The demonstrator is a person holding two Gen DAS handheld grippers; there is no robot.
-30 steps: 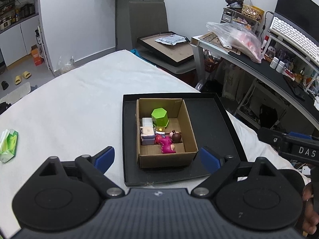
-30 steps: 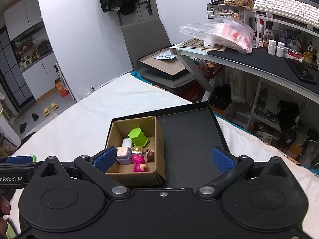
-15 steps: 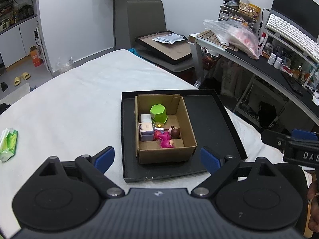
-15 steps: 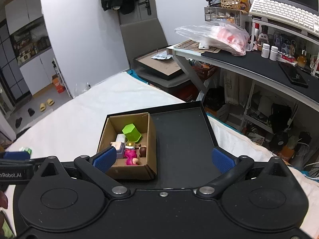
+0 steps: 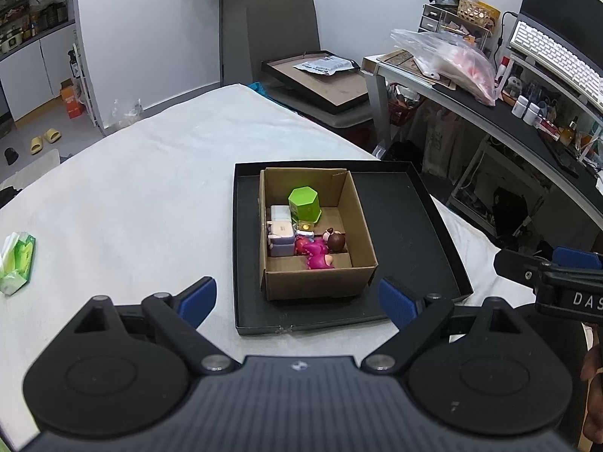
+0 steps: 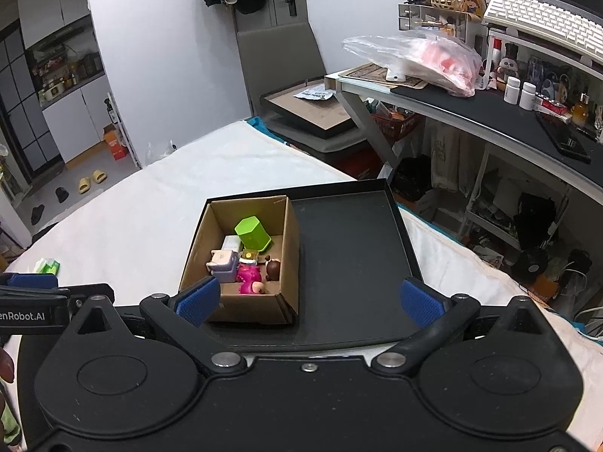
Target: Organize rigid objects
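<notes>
In front of the cardboard box (image 5: 318, 233), on its near side, I hold my left claw (image 5: 297, 299) released, its blue pads (image 5: 198, 297) spread wide with nothing between them. My right claw (image 6: 311, 301) is released the same way, fingers (image 6: 422, 307) apart and holding nothing, and it hangs above the near edge of the black tray (image 6: 350, 263) that the box stands in. In the left view my right claw also shows at the far right of the box, past the tray's rim.

The box sits in the left part of the tray, against its left wall. Inside the box, toward the back, a green hexagonal container (image 5: 304, 203) stands upright. Just in front of it, along the box's left wall, lies a pale lilac toy appliance (image 5: 280, 235). Beside that, toward the box's near wall, lies a pink figure (image 5: 314, 254), and touching it on the right is a small brown figure (image 5: 335, 240). A tiny yellow piece (image 6: 248, 254) rests between the green container and the pink figure.

The rest of the tray, right of the box, is bare black floor. The tray rests on a bed with a white sheet (image 5: 150, 188). Well to the left of the box, near the sheet's edge, lies a green packet (image 5: 17, 263). Behind and right of the box stands a bench (image 6: 471, 113) with a plastic bag (image 6: 418, 56) on it.
</notes>
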